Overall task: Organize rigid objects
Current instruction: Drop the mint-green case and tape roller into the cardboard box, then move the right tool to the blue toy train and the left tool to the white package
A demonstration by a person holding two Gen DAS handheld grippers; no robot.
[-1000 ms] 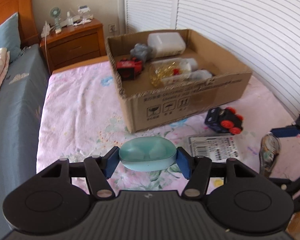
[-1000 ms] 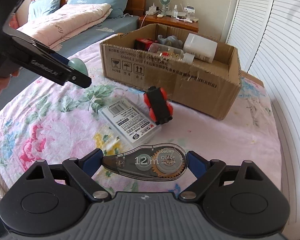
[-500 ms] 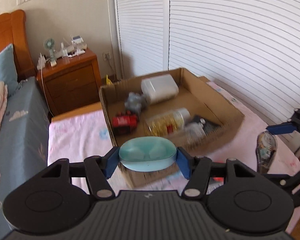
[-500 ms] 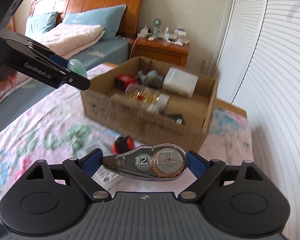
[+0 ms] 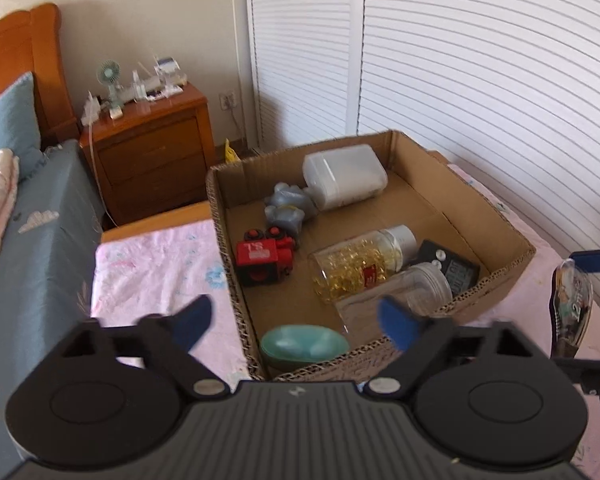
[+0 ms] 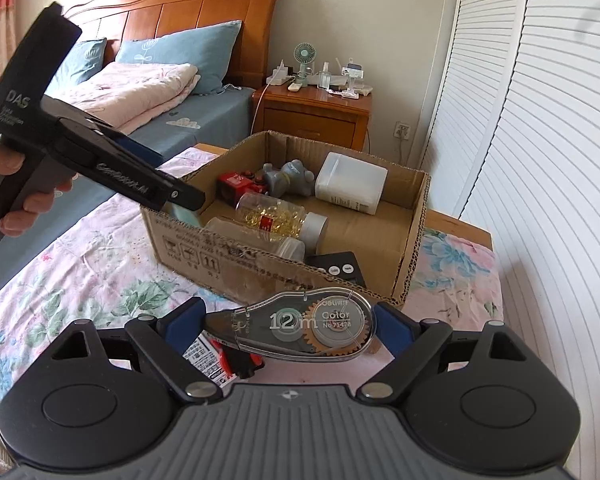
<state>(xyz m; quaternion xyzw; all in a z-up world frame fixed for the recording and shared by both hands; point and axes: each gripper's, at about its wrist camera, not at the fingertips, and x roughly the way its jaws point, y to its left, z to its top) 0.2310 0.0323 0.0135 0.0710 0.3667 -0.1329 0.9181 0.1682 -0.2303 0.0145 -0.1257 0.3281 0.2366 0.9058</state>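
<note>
**Left jaws spread over the box, right jaws clamped on the tape roller**

My left gripper (image 5: 296,320) hangs over the near left corner of the cardboard box (image 5: 512,236), its blue jaws spread wide with nothing between them. Below that gap, the teal oval case (image 5: 304,344) lies on the box floor, tucked against the near wall.

Going rightward inside the box: a red toy block (image 5: 262,262) sits near the left wall, with a grey figurine (image 5: 288,210) just behind it. Next comes a clear bottle of golden capsules (image 5: 360,262) lying on its side, and a clear empty jar (image 5: 400,296) beside it, nearer to me. A white plastic container (image 5: 344,176) rests against the far wall. At the near right end lies a flat black device (image 5: 452,266) (its markings are too blurred to read).

The box stands on the flowered bedspread (image 6: 80,268). A wooden nightstand (image 5: 152,152) stands beyond it, by the louvered doors.

My right gripper (image 6: 290,330) is outside the box, just before its near wall. Its jaws are closed on a clear correction tape roller (image 6: 300,330), held lengthwise between them, gears and the "12m" label facing the camera. Under it, a printed packet (image 6: 204,358) lies on the bedspread with a red and black toy (image 6: 238,362) against it, both mostly hidden by the roller and jaws.
</note>
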